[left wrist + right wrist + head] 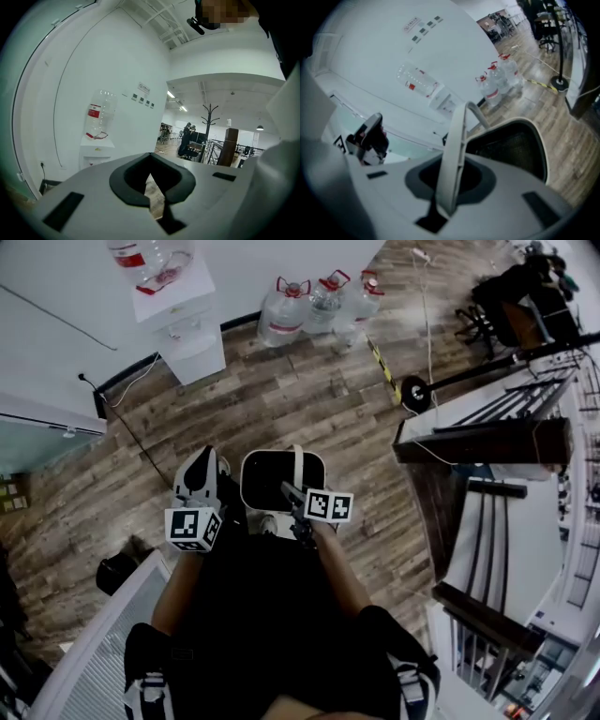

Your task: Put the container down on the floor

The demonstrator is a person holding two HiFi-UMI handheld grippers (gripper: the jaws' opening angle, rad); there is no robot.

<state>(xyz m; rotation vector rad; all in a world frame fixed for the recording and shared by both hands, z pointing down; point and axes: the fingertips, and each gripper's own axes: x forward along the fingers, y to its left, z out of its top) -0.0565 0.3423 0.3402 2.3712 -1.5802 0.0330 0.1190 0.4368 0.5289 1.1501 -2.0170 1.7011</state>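
Observation:
In the head view a white container (pixel 247 486) with a dark inside hangs over the wooden floor, in front of the person's legs. Its thin white handle (pixel 298 465) arches over the top. My right gripper (pixel 292 495) is shut on that handle. The right gripper view shows the handle (pixel 457 150) pinched upright between the jaws of the right gripper (pixel 450 187), with the container (pixel 520 140) hanging beyond. My left gripper (pixel 199 474) is just left of the container and apart from it. In its own view the left gripper (pixel 152 187) has its jaws together with nothing between them.
A water dispenser (pixel 178 306) stands against the white wall ahead, with three water jugs (pixel 319 301) on the floor beside it. A dark wooden rail and stair balusters (pixel 487 442) run along the right. A black object (pixel 117 573) lies on the floor at the lower left.

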